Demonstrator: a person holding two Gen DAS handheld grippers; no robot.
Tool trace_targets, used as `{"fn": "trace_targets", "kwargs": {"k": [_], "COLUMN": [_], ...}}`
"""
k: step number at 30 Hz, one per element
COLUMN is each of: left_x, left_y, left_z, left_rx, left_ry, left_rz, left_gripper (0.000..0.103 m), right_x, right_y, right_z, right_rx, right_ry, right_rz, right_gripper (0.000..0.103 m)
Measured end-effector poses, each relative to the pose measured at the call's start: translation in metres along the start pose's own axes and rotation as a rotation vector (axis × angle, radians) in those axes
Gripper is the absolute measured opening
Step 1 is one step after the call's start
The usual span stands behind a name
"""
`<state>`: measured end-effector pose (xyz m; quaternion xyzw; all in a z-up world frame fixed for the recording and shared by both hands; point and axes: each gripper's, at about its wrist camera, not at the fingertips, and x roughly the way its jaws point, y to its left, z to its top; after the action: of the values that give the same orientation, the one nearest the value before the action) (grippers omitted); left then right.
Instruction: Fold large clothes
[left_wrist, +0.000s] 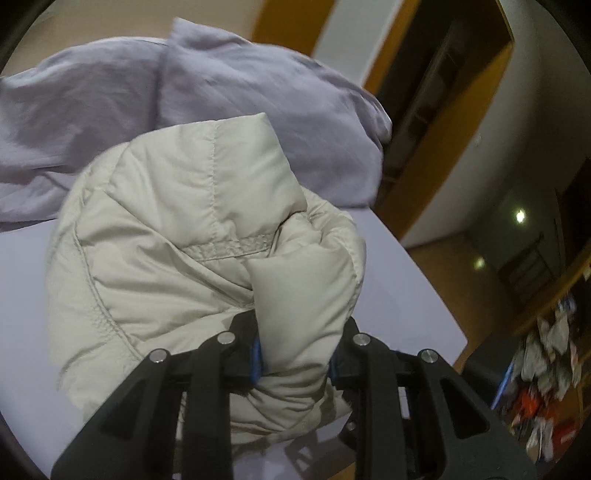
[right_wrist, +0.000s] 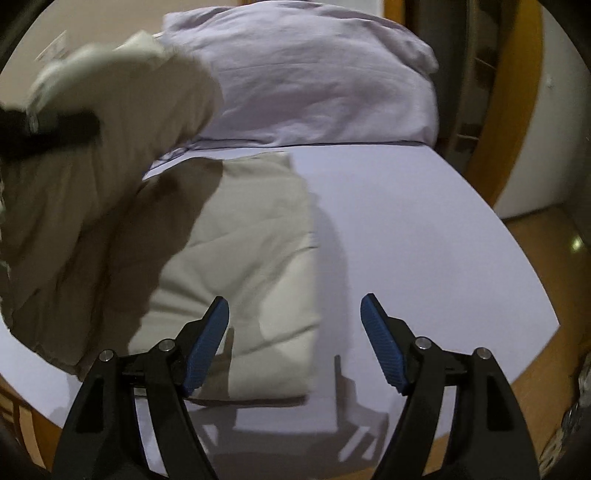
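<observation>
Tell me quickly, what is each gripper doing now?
Left gripper: closed on the cream puffer jacket, lifting part of it.
Right gripper: open, holding nothing, above the jacket's flat part.

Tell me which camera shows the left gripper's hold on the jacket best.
The left wrist view: the left gripper is shut on a puffy fold of the cream jacket, close and sharp. The right wrist view shows only one blurred black finger against the lifted jacket; the right gripper hangs open.

Left gripper (left_wrist: 295, 354) fingers clamped tight, right gripper (right_wrist: 295, 343) fingers wide apart
</observation>
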<state>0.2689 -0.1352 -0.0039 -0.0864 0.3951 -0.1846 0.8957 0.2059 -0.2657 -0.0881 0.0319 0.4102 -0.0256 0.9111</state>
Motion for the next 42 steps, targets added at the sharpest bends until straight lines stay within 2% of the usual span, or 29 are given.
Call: {"fn": "trace_targets", "kwargs": {"k": [8,13,15,16,19,22,28,36,40,42], "left_x": [0.052,0.064,0.056,0.053,0.031,0.007,-0.021,-0.034,-0.030,-0.023], "left_y": [-0.038,-0.050,-0.052,-0.053,-0.052,-0.049,-0.029,0.040,0.086,0.102], "left_z": [-0.024,-0.027,-0.027,-0.025,-0.021,-0.014,0.002,0.015,0.020,0.018], "left_rx": [0.096,0.140,0.152,0.152,0.139,0.133,0.117,0.027,-0.071,-0.114], "left_ry": [0.123,0.148,0.142,0.139,0.111,0.066,-0.011,-0.048,-0.036,-0.013], "left_rz": [-0.026,-0.009,0.004,-0.001,-0.029,-0.029,0.073,0.278,0.366,0.368], "left_gripper": [0.026,0.028,0.036,0.046,0.063,0.071,0.072,0.072,0.072,0.074], "right_x": [-0.001,-0.003,-0.006,-0.008,-0.014,-0.018,-0.028,-0.030,-0.032,-0.034], "right_y": [-0.047,-0.074,-0.080,-0.082,-0.084,-0.082,-0.070,-0.034,-0.014,-0.009], "right_z": [-0.014,-0.023,-0.023,-0.022,-0.012,-0.001,0.026,0.058,0.066,0.068], "right_rx": [0.123,0.193,0.206,0.208,0.202,0.193,0.165,0.099,0.061,0.053], "right_ry": [0.025,0.041,0.034,0.029,0.001,-0.025,-0.074,-0.106,-0.115,-0.114], "right_rz": [-0.092,-0.126,-0.130,-0.131,-0.127,-0.111,-0.053,0.039,0.072,0.081], "right_gripper": [0.075,0.075,0.075,0.075,0.075,0.075,0.075,0.075,0.075,0.075]}}
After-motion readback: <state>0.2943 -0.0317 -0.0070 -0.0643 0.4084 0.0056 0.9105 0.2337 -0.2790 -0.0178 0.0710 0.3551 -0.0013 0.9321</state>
